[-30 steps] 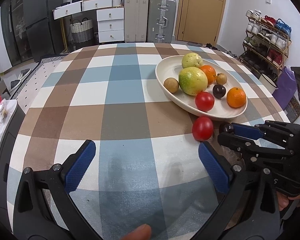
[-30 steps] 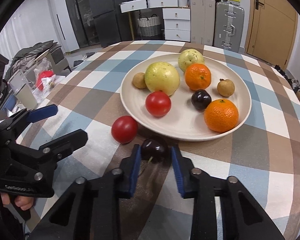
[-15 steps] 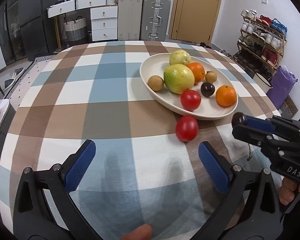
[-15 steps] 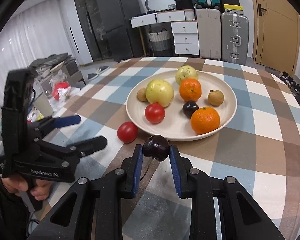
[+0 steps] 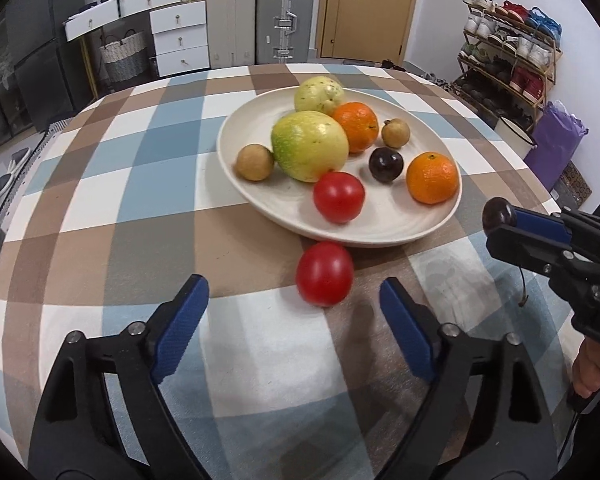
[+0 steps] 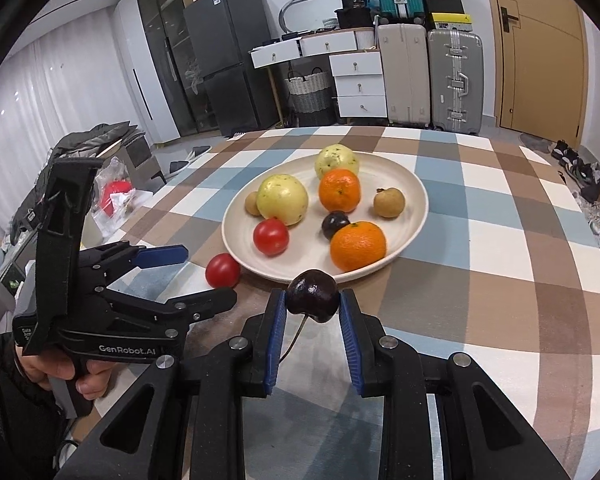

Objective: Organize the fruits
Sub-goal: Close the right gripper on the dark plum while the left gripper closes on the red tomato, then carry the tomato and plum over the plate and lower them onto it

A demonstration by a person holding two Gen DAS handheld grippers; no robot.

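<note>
My left gripper (image 5: 294, 304) sits low over the checked counter (image 5: 140, 184), jaws apart and just been closing in, nothing pressed between them. Loose red tomato (image 5: 325, 273) lies on the counter just ahead of the jaws, nearer the right pad, touching or almost touching the near rim of the cream plate (image 5: 260, 200); can't tell which.

On the plate, left to right: small brown longan (image 5: 255, 162), big yellow-green guava (image 5: 310, 145) with a second guava (image 5: 319, 93) behind it, red tomato (image 5: 339, 197) at the front, orange (image 5: 357, 126), dark plum-like fruit (image 5: 386, 165), another longan (image 5: 395, 133), a second orange (image 5: 432, 178) by the right rim.

My right gripper (image 6: 312, 308) is off to the right of the plate, raised, jaws clamped tight on a dark cherry (image 6: 311, 295), stem hanging below it. In the right wrist view the cherry sits just short of the plate's near rim. Left gripper shows at far left there, hand (image 6: 60, 372) on its grip.
</note>
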